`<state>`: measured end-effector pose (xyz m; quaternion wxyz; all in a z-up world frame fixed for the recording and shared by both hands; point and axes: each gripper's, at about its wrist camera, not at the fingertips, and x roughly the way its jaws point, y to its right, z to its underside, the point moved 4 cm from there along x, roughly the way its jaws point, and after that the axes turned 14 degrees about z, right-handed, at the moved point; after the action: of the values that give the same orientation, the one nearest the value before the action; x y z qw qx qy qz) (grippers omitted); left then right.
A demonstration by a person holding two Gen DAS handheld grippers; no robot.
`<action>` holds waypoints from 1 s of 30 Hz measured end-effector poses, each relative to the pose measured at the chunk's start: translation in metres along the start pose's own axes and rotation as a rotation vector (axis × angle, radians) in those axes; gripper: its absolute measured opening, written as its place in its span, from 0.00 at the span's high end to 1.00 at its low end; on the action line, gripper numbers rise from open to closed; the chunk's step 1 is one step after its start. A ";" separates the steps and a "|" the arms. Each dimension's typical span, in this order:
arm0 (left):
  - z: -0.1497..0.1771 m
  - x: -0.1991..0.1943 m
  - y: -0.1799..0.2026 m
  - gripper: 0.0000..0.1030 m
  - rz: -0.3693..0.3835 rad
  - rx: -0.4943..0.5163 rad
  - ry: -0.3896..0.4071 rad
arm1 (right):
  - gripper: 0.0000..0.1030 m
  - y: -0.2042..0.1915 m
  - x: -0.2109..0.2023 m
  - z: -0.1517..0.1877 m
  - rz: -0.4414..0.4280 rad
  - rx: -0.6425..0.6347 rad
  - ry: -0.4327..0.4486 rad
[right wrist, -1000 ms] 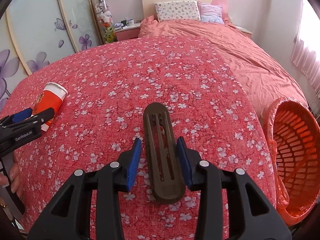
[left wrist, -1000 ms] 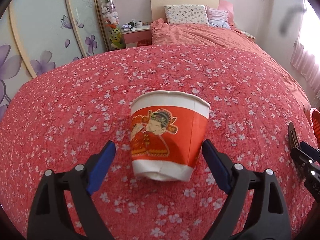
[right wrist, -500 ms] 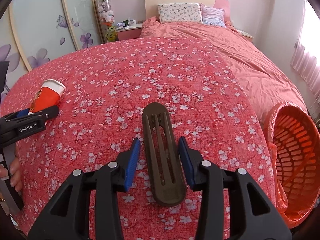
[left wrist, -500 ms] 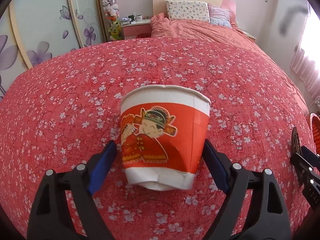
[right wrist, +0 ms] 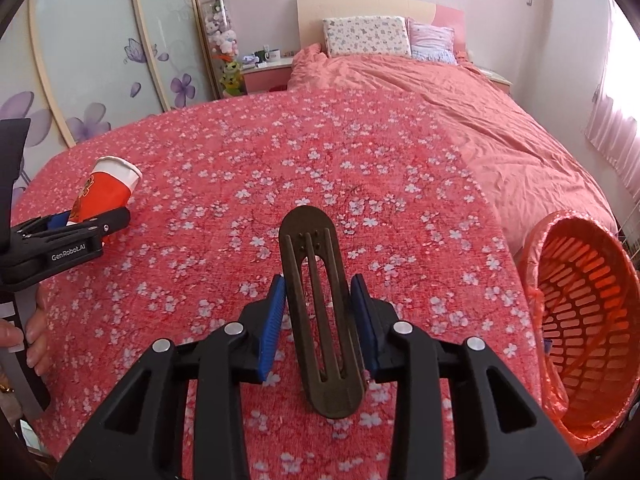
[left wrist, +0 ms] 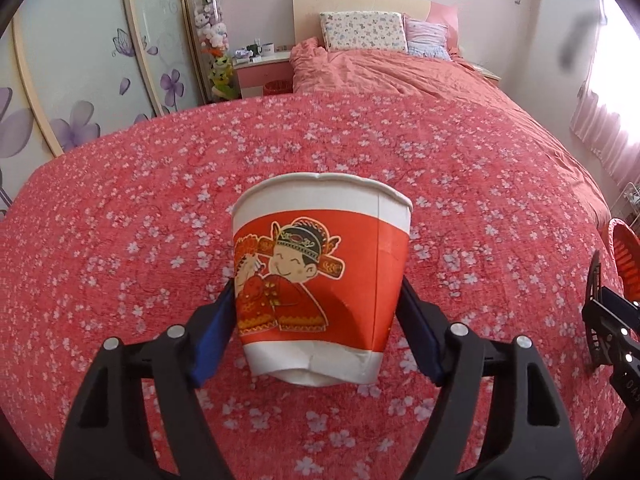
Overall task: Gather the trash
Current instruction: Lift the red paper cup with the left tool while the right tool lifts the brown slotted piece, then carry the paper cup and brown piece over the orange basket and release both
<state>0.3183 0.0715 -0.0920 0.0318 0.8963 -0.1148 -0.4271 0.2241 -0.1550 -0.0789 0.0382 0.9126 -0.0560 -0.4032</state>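
My left gripper is shut on a red and white paper cup with a cartoon figure and holds it upright above the red flowered bedspread. The cup also shows at the far left in the right wrist view. My right gripper is shut on a dark brown slotted oval piece and holds it above the bedspread. An orange slatted trash basket lined with a bag stands at the bed's right edge.
Pillows and a rumpled pink quilt lie at the bed's head. A pink nightstand and a tower of plush toys stand at the back left beside floral wardrobe doors. A curtained window is at the right.
My left gripper closed on the cup and lifted it off the bedspread. My right gripper has kept hold of the brown piece and barely moved.
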 end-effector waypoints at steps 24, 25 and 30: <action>-0.007 -0.050 0.086 0.28 0.104 0.109 0.053 | 0.73 0.062 -0.051 -0.009 -0.018 0.124 0.087; -0.008 -0.053 0.091 0.28 0.111 0.114 0.058 | 0.73 0.067 -0.054 -0.010 -0.014 0.132 0.096; -0.014 -0.063 0.117 0.28 0.153 0.133 0.082 | 0.73 0.095 -0.069 -0.011 0.012 0.178 0.133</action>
<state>0.2702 -0.0285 -0.0173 0.0094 0.9018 -0.2096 -0.3778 0.1790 -0.2393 -0.0100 -0.0370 0.9367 -0.0945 -0.3351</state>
